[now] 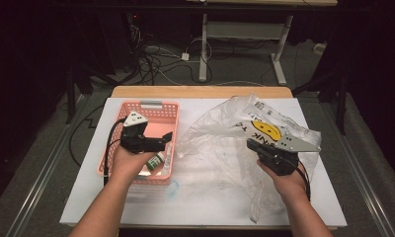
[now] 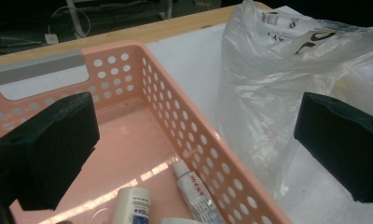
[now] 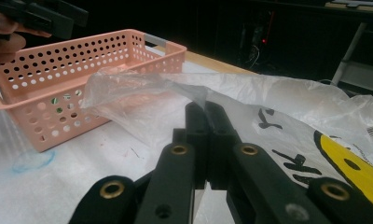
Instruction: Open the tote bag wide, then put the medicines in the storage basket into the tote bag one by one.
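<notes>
1. Left gripper (image 1: pixel 167 138), jaws wide, hangs over pink perforated plastic basket (image 1: pixel 162 107), left-centre frame.
2. White squeeze tube (image 2: pixel 195 192) lies below jaws, long axis roughly along the basket wall.
3. Right gripper (image 3: pixel 205 108) pinches clear plastic bag (image 1: pixel 225 133) edge, right-centre.

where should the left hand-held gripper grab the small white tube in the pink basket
Grip the small white tube across its narrow body, just below the cap, coming straight down from above. It lies flat on the pink basket floor against the perforated side wall, so a sideways approach is blocked. The left hand-held gripper is already open.
</notes>
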A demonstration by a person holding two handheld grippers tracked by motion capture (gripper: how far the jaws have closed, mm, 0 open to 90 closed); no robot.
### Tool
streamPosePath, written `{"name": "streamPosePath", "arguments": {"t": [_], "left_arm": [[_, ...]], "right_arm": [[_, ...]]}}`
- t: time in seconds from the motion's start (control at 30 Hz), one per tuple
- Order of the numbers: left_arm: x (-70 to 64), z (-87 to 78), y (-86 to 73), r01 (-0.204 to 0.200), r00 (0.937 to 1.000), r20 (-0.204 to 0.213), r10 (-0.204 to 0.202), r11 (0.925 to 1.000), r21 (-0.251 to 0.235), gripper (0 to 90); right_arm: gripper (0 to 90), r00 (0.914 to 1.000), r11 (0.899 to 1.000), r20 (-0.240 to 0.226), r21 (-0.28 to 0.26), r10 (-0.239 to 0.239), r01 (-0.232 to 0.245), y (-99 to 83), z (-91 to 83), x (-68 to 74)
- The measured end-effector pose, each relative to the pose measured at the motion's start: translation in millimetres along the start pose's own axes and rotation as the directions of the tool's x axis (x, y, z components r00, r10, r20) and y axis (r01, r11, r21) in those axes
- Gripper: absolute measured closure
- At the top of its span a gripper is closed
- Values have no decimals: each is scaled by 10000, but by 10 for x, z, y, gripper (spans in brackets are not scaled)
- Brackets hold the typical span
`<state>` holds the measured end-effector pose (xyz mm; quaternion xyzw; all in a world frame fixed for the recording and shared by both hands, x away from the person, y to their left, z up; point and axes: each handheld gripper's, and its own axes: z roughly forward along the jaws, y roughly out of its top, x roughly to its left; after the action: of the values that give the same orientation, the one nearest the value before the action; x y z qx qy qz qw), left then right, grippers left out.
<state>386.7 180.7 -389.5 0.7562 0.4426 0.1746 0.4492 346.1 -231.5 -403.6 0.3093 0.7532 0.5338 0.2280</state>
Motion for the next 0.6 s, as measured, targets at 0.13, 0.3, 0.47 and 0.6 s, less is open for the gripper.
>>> {"name": "streamPosePath", "arguments": {"t": [0.13,0.3,0.47,0.6], "left_arm": [[74,79,14,106,9999,-79,-103,9993,370,0],[151,166,38,265,9996,-52,-261,9944,1026,46],[217,261,23,455,9989,-142,-436,9808,1897,130],[240,355,1,714,9973,-49,-729,9580,2776,154]], "right_arm": [[900,10000,10000,-9,40,39,-39,-1,7,-1],[900,9999,9999,-41,19,122,-122,-4,13,-17],[900,9999,9998,-20,-48,170,-170,11,10,-45],[900,9997,9999,-169,-53,147,-148,7,16,-29]]}}
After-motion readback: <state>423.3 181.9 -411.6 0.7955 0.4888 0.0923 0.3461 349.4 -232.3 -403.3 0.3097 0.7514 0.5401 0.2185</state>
